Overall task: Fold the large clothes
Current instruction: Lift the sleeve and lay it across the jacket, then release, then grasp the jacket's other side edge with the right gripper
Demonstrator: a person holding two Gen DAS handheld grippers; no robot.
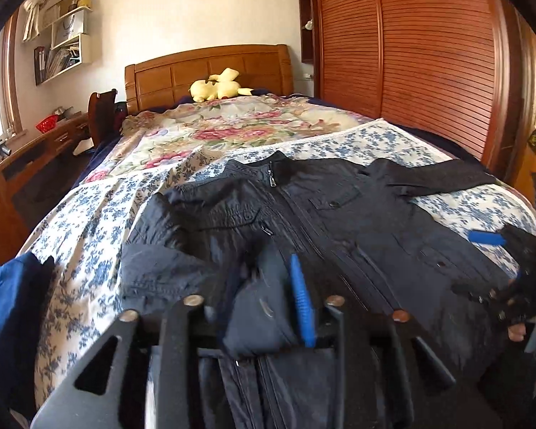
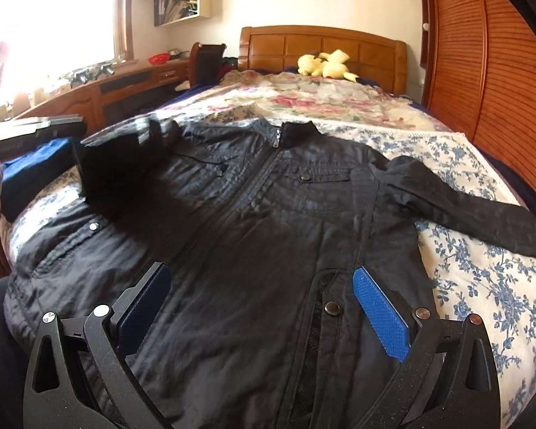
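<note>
A black zip-up jacket [image 2: 268, 214] lies front-up on the bed, collar toward the headboard; it also shows in the left wrist view [image 1: 339, 221]. Its right sleeve [image 2: 464, 207] stretches out sideways. My left gripper [image 1: 268, 304] is shut on a fold of the jacket's left sleeve and holds it over the jacket's front. In the right wrist view the left gripper [image 2: 114, 164] appears as a dark blur at the jacket's left shoulder. My right gripper [image 2: 264, 307] is open over the jacket's lower hem, its blue pads [image 2: 379, 318] wide apart; it shows at the right edge of the left wrist view [image 1: 500, 250].
The bed [image 2: 482, 286] has a blue-flowered sheet and a pink floral quilt [image 2: 321, 100]. A yellow plush toy [image 2: 325, 64] sits by the wooden headboard. A folded blue garment [image 2: 35, 168] lies at the bed's left edge. A wooden desk [image 2: 107, 89] stands left, a slatted wardrobe [image 2: 500, 71] right.
</note>
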